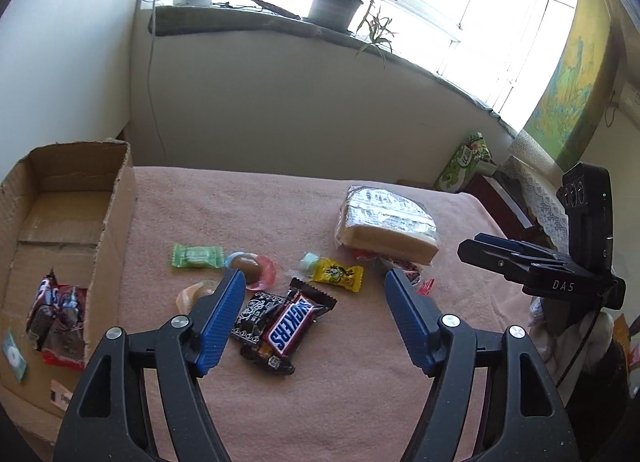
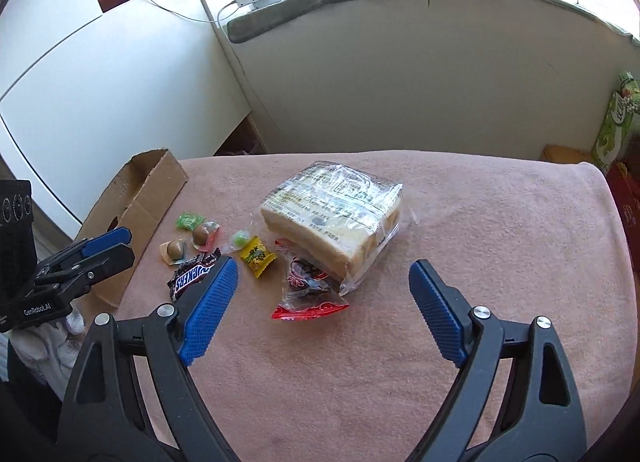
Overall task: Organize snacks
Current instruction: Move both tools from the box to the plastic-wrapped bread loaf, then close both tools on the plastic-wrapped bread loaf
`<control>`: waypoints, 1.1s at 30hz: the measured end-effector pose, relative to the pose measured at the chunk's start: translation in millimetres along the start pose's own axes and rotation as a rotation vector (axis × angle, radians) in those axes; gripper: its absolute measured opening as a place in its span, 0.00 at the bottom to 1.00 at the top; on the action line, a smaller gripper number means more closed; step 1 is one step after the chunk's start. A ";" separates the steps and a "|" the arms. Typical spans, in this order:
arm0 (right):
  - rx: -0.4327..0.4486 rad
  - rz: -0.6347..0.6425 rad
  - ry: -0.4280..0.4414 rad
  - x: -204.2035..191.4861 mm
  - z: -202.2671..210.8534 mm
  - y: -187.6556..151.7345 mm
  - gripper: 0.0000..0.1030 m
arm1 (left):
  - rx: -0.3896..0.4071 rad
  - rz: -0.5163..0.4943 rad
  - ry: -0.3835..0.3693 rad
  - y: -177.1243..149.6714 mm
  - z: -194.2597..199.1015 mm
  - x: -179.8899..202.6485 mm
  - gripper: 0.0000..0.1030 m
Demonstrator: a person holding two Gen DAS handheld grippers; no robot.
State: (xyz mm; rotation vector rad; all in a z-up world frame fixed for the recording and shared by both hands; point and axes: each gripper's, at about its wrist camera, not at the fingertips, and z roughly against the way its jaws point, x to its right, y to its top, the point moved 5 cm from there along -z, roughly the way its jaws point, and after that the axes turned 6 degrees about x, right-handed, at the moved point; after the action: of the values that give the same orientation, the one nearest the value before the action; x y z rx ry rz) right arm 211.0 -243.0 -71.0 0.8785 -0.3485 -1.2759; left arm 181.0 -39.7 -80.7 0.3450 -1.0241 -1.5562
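Both hand-held grippers open and empty above loose snacks on the pink-covered table (image 2: 440, 221).

Left hand-held gripper (image 1: 316, 282) hangs over the Snickers bar (image 1: 294, 320), lower centre; right hand-held gripper (image 2: 324, 274) frames the wrapped bread (image 2: 332, 213), mid-frame. Cardboard box (image 1: 108, 221), left edge, holds a few packets.

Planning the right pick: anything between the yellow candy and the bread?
Right wrist view: only bare cloth between yellow candy and bread.
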 end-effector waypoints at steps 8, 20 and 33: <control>-0.011 -0.070 -0.019 19.1 -19.6 8.9 0.87 | -0.061 0.048 -0.085 10.9 -43.4 10.6 0.70; -0.052 -0.242 0.076 38.8 -57.3 15.9 0.87 | -0.140 0.068 -0.179 21.4 -94.2 24.3 0.70; -0.105 -0.345 0.139 46.8 -80.6 12.0 0.71 | -0.196 0.055 -0.222 19.0 -121.7 34.4 0.65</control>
State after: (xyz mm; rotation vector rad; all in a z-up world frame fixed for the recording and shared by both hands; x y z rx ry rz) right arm 287.1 -255.9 -124.6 0.9580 -0.0173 -1.5250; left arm 270.3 -119.8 -124.9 0.0084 -1.0298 -1.6552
